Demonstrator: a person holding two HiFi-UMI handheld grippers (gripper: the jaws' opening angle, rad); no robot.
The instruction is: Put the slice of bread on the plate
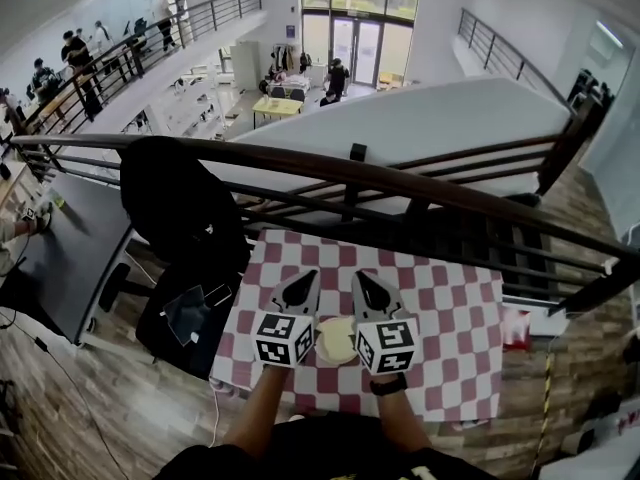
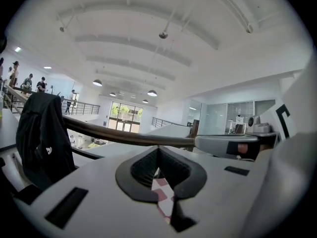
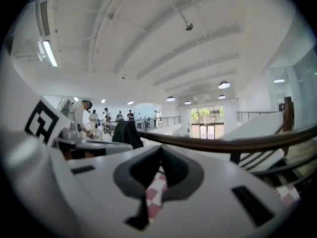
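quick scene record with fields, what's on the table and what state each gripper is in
surface: red and white checked cloth over a table
plate: pale, round, on the cloth, partly hidden between the two grippers
on the plate: cannot make out
left gripper: jaws together, nothing held
right gripper: jaws together, nothing held
behind the table: dark railing
left of the table: black jacket, hanging

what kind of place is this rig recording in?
Probably a mezzanine in an open office or lab hall: a wooden railing overlooks desks below, with glass entrance doors beyond and people along another balcony.
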